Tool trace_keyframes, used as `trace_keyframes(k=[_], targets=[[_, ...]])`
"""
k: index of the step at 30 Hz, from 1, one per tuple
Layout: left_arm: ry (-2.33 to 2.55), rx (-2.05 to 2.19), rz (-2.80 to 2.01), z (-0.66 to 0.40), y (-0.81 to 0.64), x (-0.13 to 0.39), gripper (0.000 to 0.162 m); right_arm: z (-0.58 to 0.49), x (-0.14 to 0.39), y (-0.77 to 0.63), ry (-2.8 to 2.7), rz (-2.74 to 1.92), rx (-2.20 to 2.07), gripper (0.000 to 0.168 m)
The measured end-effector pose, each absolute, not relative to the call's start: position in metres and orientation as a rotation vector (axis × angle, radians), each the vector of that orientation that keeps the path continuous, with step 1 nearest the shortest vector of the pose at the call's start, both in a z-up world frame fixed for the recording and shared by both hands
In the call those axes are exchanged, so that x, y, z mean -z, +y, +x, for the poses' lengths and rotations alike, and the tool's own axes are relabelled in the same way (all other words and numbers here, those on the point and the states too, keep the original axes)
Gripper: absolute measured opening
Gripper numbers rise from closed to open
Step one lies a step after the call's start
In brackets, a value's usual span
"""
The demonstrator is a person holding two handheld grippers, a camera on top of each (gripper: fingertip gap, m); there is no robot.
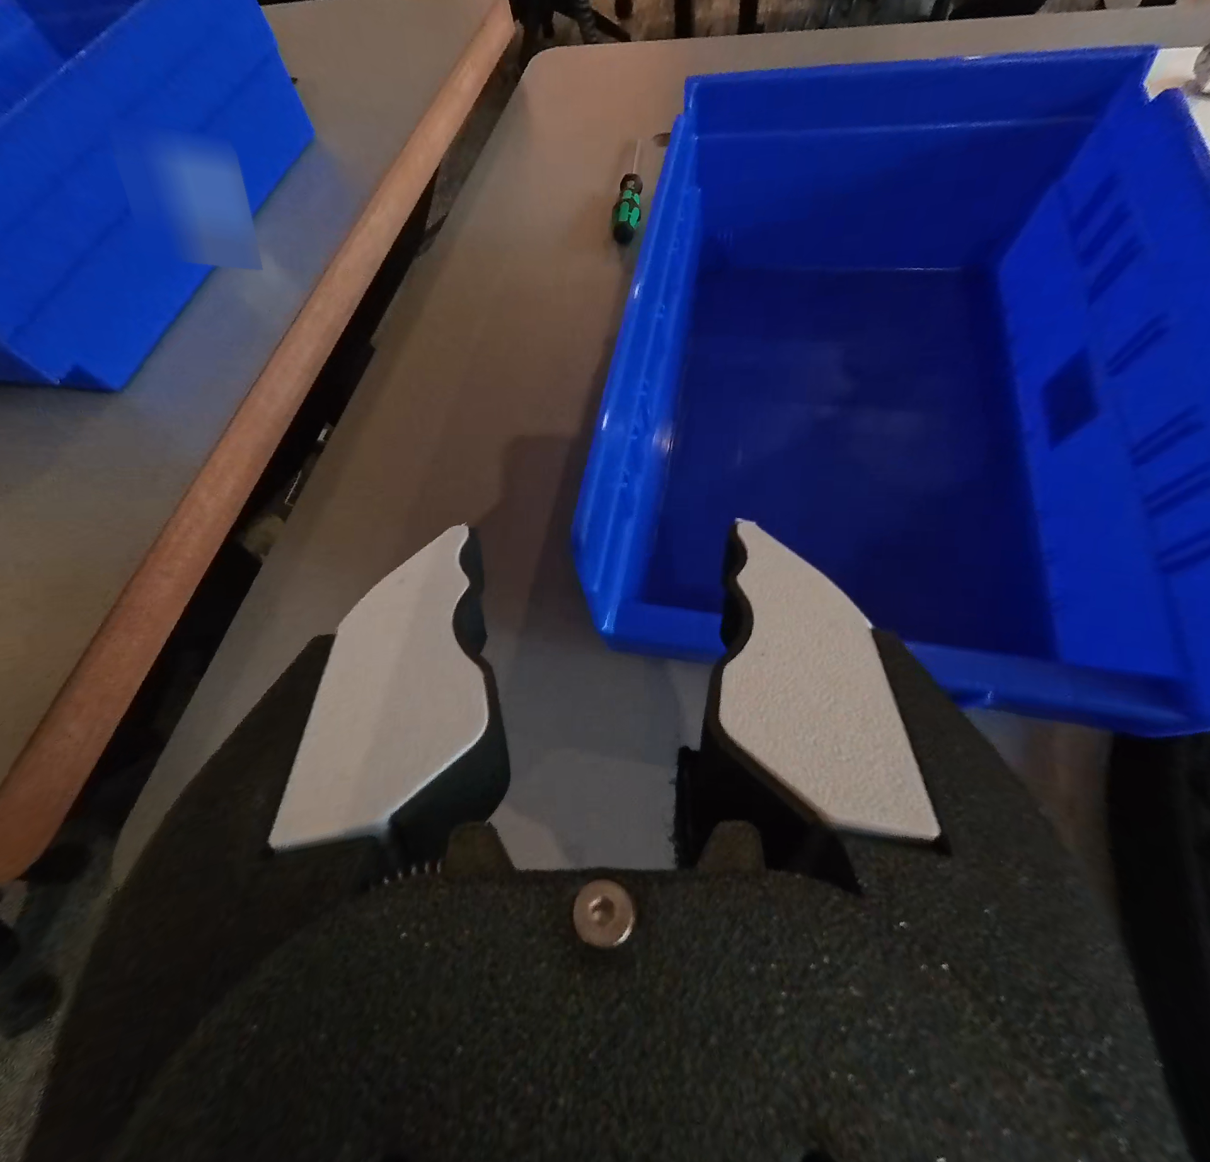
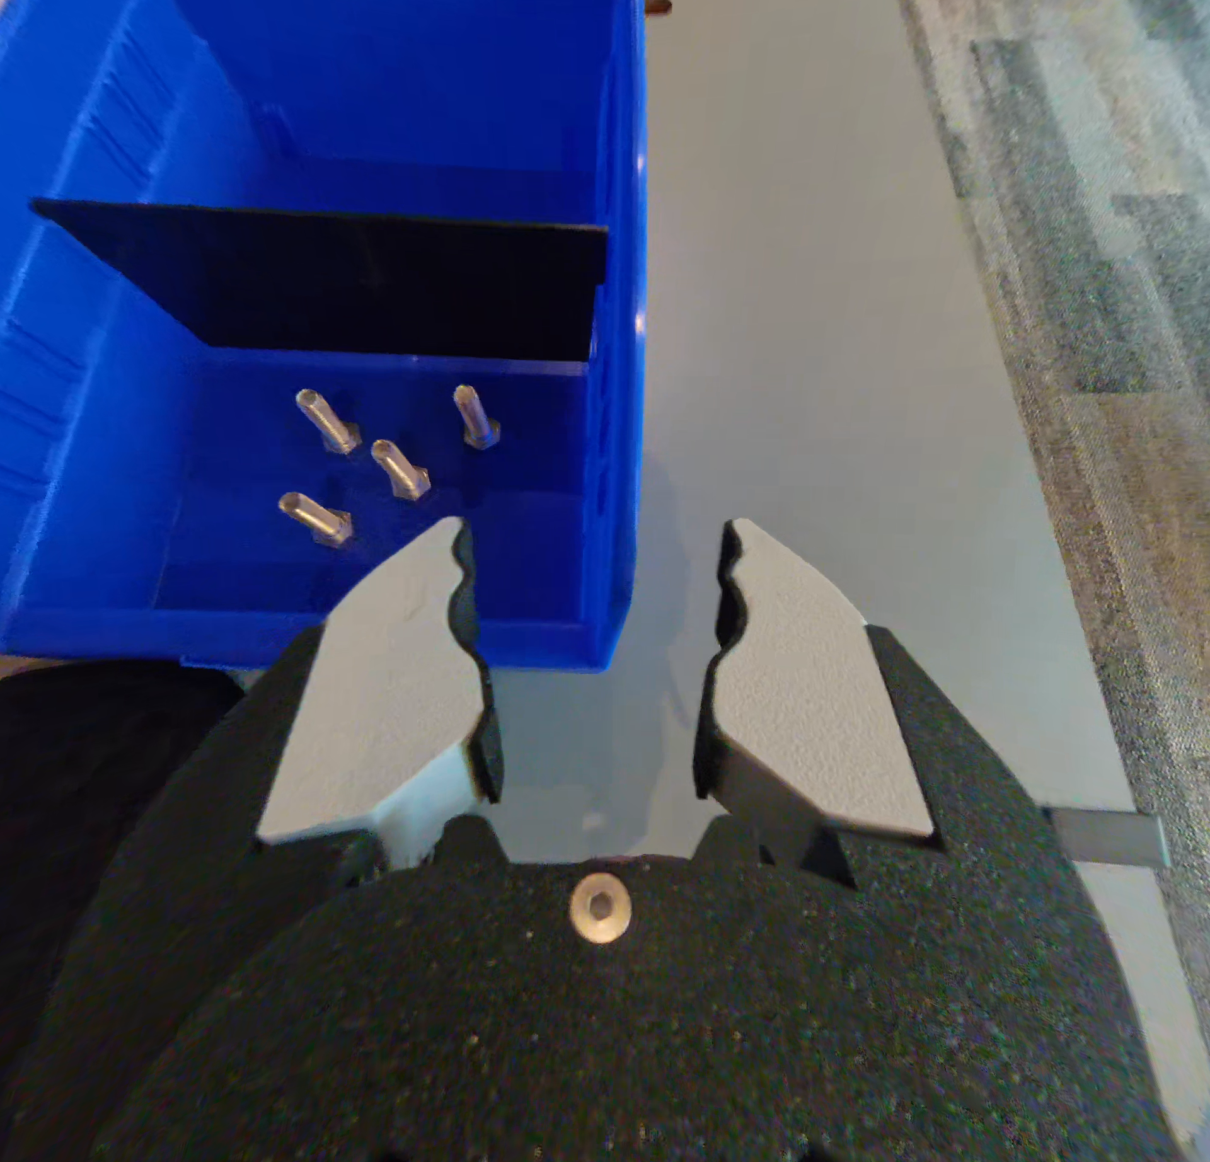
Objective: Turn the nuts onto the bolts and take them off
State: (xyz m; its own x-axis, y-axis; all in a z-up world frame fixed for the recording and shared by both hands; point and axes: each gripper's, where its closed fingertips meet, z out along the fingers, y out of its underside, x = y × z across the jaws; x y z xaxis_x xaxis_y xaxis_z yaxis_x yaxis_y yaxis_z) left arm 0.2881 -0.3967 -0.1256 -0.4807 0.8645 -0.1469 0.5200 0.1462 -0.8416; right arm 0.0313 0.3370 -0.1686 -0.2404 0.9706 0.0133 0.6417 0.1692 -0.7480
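Several silver bolts [image 2: 399,469] lie in the near compartment of a blue bin [image 2: 622,279] with a black divider [image 2: 340,279], left of my right gripper [image 2: 596,528]. That gripper is open and empty, above the bin's near right corner and the grey table. My left gripper [image 1: 605,531] is open and empty, above the near left corner of another blue bin [image 1: 628,443], whose visible floor is bare. No nuts show in either view.
A green and black screwdriver [image 1: 627,211] lies on the grey table [image 1: 458,345] beside the bin's left wall. Another table with a wooden edge [image 1: 262,423] and more blue bins [image 1: 131,181] stands to the left. Carpet [image 2: 1080,279] runs along the table's right edge. The left gripper's tips are roughly 75 centimetres from the right gripper's.
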Motion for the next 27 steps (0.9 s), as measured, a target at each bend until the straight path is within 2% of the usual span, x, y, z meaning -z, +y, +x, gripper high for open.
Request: trace_keyframes(k=[2,4,6,27], targets=[[-2.054,-1.264,-1.328,0.287,-0.396,0.125,0.071,0.029,0.174,0.337,-1.972,-1.522,-0.862,0.049],[-2.052,-1.273,-1.33,0.288,-0.395,0.123,0.07,0.029,0.179,0.336,-2.019,-1.503,-0.836,0.02],[-2.039,-1.282,-1.333,0.288,-0.393,0.12,0.07,0.027,0.182,0.341,-2.016,-1.483,-0.79,0.004],[-1.898,-1.249,-1.404,0.272,-0.357,0.104,0.069,0.027,0.181,0.281,-2.215,-1.177,-0.92,0.004]])
